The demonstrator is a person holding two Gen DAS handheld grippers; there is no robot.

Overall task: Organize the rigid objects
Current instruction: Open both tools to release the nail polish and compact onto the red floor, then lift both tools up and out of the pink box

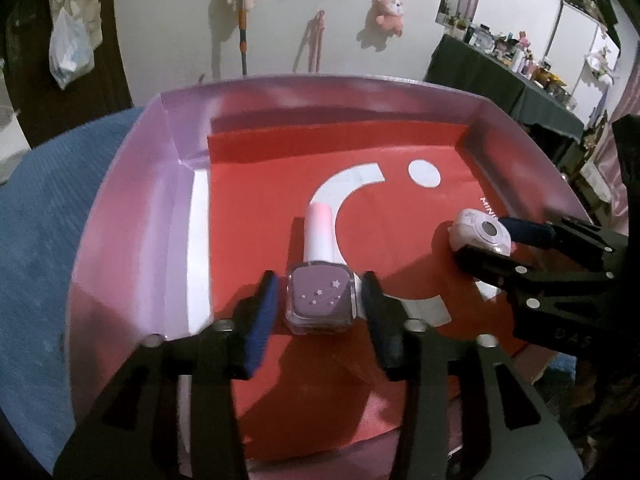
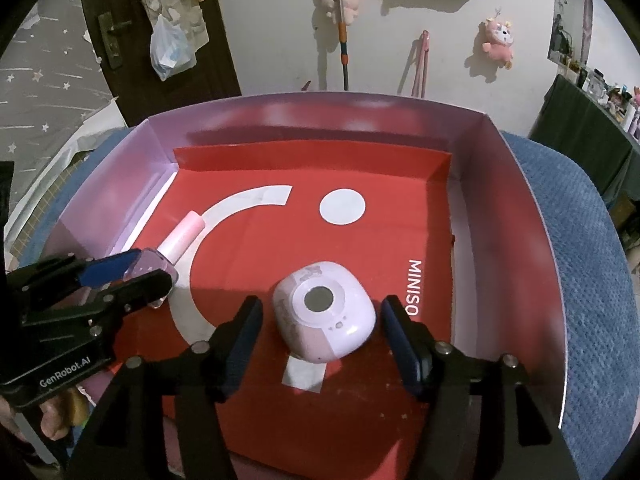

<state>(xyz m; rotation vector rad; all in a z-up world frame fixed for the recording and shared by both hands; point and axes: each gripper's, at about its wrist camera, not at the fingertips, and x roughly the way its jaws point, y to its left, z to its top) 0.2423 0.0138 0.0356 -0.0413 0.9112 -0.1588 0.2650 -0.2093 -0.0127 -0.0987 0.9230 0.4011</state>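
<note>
A purple nail polish bottle (image 1: 320,298) with a pink-white cap lies on the red floor of a pink box (image 1: 132,216). My left gripper (image 1: 320,308) is open around the bottle's body, with small gaps at both pads. The bottle also shows in the right wrist view (image 2: 160,266). A small pink-white rounded case (image 2: 324,316) lies on the red floor. My right gripper (image 2: 322,328) is open around it, with gaps on both sides. The case (image 1: 480,236) and right gripper (image 1: 496,248) also show in the left wrist view.
The box (image 2: 520,216) has tall pink walls on all visible sides and sits on a blue cushion (image 2: 592,280). A white wall with hung plush toys (image 2: 498,40) stands behind. A cluttered dark table (image 1: 520,80) is at the far right.
</note>
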